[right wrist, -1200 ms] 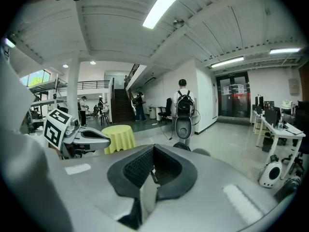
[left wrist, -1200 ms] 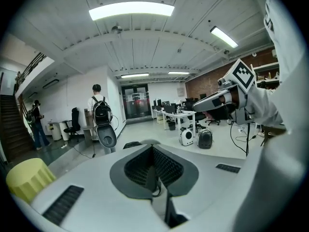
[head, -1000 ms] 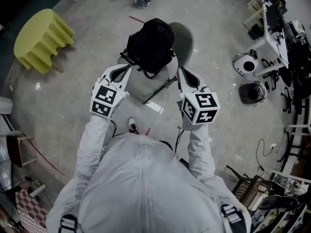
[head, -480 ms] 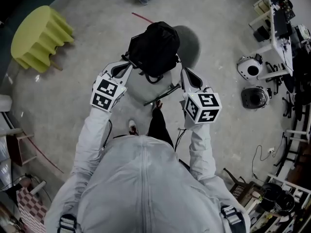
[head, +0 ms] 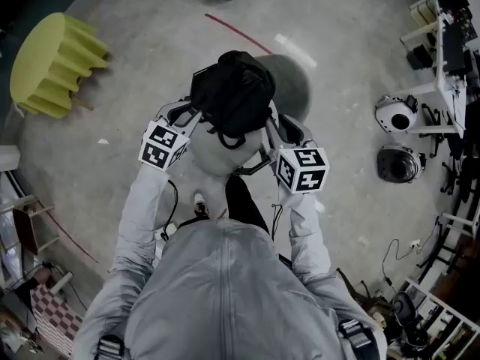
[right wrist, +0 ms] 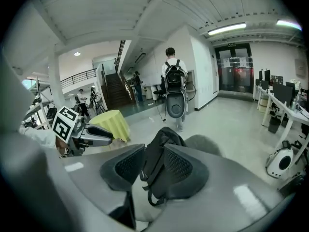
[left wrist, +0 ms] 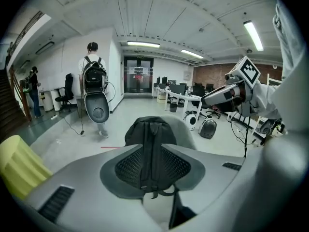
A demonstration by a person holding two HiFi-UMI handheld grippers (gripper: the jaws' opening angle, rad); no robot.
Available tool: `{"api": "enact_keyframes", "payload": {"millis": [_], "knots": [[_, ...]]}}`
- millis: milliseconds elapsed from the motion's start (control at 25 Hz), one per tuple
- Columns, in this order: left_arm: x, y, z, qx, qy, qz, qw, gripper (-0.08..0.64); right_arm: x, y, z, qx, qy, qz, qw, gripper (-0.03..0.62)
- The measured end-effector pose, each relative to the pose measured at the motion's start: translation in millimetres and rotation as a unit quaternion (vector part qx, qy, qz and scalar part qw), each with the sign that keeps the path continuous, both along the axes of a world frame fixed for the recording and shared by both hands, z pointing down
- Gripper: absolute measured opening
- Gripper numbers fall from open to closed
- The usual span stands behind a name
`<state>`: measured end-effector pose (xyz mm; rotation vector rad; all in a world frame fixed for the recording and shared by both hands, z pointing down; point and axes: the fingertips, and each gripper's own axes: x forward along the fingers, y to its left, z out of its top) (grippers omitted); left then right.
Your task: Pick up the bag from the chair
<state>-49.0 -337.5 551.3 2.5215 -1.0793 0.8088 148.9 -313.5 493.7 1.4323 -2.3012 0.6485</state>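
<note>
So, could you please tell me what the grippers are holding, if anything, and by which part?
Both hold the black bag: the left gripper and the right gripper each pinch one of its straps between the jaws.

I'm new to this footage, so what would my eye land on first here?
The black backpack at the grey chair in the middle of the head view stands out first. The left gripper and right gripper are each shut on one of its straps. A yellow-green draped table glows at upper left, and a person wearing a backpack stands farther back in the hall.
</note>
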Motion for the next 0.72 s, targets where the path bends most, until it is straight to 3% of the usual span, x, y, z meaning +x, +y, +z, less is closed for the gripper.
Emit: {"api": "enact_keyframes", "payload": {"millis": [360,520,720], "knots": [[25.5,-73.7,102.4,-0.103,-0.027,0.038,0.9936,0.202,13.9,-72.0,104.3,-0.096,-0.024,-0.014,0.995,0.248],[24.0,-99.2,145.2,-0.142,-0.028,0.035,0.9889,0.219,10.9,-89.8,142.6,-0.129,-0.032,-0.015,0.991,0.290],[20.5,-131.1,176.2,-0.140,-0.034,0.036,0.9889,0.247,14.0,-102.6,183.5,-0.173,-0.036,-0.015,0.984,0.307]]}}
